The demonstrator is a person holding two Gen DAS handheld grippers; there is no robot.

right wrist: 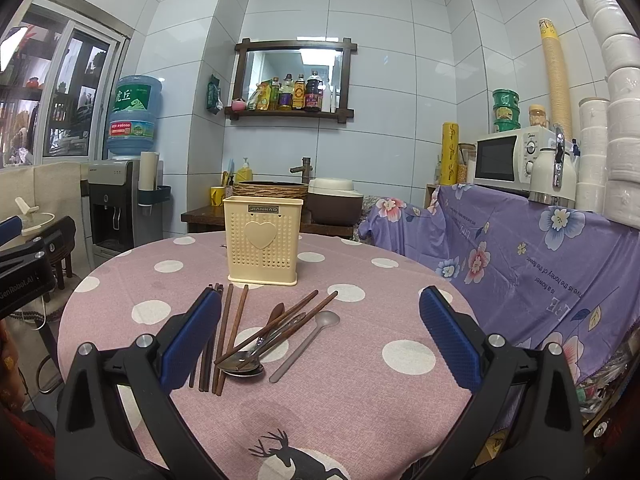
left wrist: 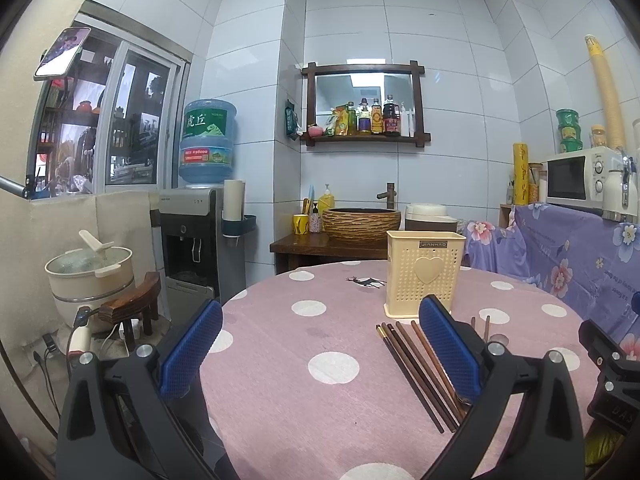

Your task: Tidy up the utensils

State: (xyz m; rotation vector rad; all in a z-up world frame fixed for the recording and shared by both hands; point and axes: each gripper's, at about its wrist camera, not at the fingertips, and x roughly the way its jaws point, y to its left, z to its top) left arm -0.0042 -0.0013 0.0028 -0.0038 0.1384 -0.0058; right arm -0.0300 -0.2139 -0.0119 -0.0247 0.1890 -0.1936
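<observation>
On the round surface (right wrist: 360, 400), covered by a pink cloth with white dots and a deer print, a cream plastic utensil holder (right wrist: 262, 240) stands upright toward 12 o'clock, its front wall perforated with small holes, embossed with a heart and carrying a dark label near the rim. In front of it, toward 6 o'clock, the loose utensils lie flat: a bundle of dark brown wooden chopsticks (right wrist: 224, 336) laid roughly parallel and pointing at the holder, and just to their 3 o'clock side a crossed heap made of more brown chopsticks (right wrist: 308, 308), a wooden spoon (right wrist: 276, 312), a shiny metal spoon (right wrist: 242, 362) with its bowl nearest the camera, and a pale translucent spoon (right wrist: 310, 342) lying at the heap's 3 o'clock edge. The right gripper (right wrist: 320, 340) hovers above this heap, its blue-padded jaws spread wide and holding nothing; its left pad overlaps the parallel chopsticks in view. The left gripper (left wrist: 320, 348) hangs over the surface at the 9 o'clock side of the utensils, jaws likewise spread wide and empty, with the chopsticks partly hidden behind its right pad and the holder beyond at about 1 o'clock.
</observation>
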